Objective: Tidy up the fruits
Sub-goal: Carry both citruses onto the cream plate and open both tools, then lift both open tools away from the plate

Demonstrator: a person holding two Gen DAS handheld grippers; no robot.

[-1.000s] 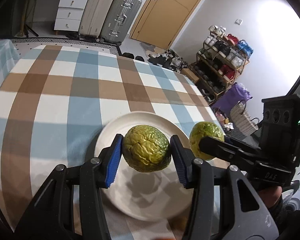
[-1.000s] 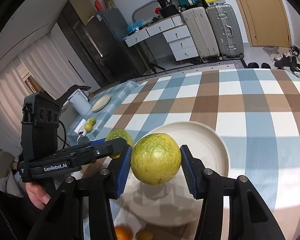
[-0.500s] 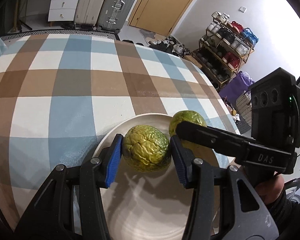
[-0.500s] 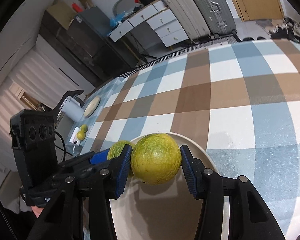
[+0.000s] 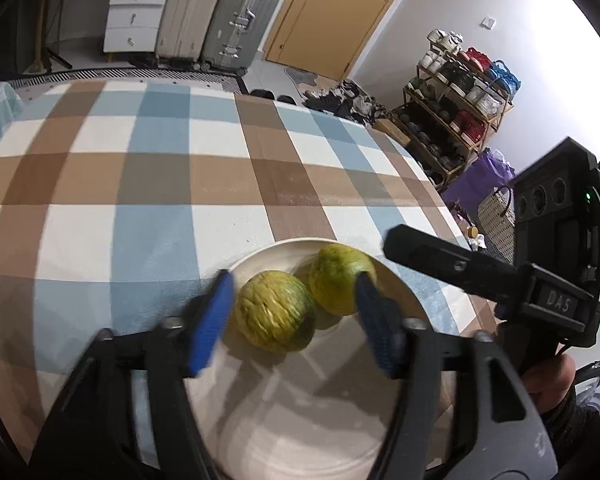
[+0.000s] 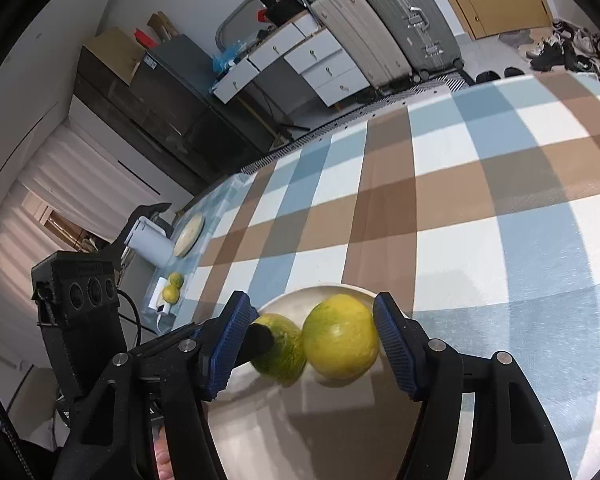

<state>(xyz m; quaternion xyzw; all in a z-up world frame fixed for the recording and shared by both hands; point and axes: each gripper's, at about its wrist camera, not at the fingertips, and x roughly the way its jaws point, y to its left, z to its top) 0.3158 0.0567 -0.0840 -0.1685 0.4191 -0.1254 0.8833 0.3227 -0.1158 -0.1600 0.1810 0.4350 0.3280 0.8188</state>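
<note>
Both hand-held grippers over round cream plate (image 5: 256, 268) on checked blue-brown-white cloth surface (image 5: 148, 184). Left hand-held gripper (image 5: 292, 320) jaws opening, wrinkled yellow-green fruit (image 5: 274, 310) between pads, resting on plate. Right hand-held gripper (image 6: 312, 344) jaws opening, smooth yellow-green fruit (image 6: 340, 338) between pads on plate, touching wrinkled one at its 3 o'clock

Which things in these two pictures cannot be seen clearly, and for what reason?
- Cream round plate: its near part is cut off by the frame edge and covered by gripper bodies in both views.
- Wrinkled green-yellow fruit: in the right wrist view the left gripper's finger hides part of it.
- Left gripper: its blue pads are motion-blurred while opening.
- Two small yellow-green fruits at the far table edge: too small to identify.
</note>
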